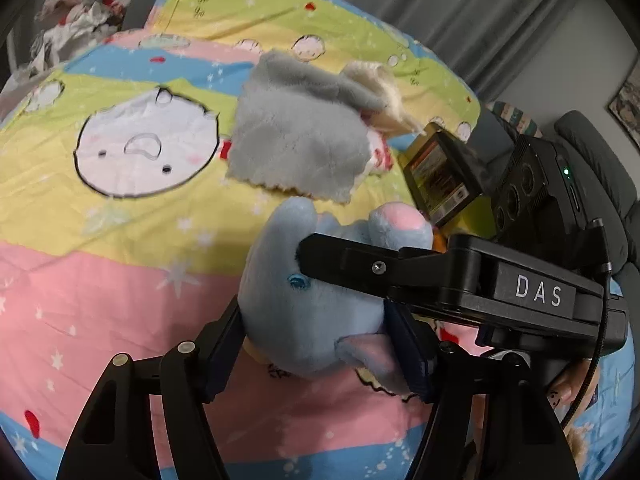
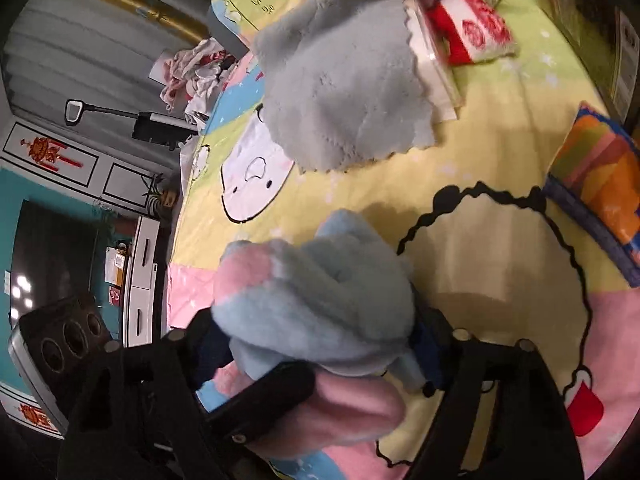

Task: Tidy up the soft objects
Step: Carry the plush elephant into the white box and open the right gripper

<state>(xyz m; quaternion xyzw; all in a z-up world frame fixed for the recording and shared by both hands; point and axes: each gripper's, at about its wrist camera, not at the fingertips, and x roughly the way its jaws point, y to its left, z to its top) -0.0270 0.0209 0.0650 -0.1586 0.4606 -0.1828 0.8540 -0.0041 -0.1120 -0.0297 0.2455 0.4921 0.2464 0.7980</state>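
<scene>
fluffy blue plush toy (image 1: 304, 304), fuzzy grey cloth (image 1: 300, 144), smooth printed bedsheet (image 1: 100, 260)

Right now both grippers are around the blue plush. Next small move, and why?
Probably close the left gripper fully on the blue plush: the toy sits between its pads, and the right gripper also straddles it, over the bed sheet.

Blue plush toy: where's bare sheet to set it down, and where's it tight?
Free: the yellow stretch between the blue plush toy, the grey cloth and the colourful packet; also the pink band left of the toy, below the white cartoon face. Crowded: around the cloth, with the red-and-white packet and cream cloth bunched beside it.
</scene>
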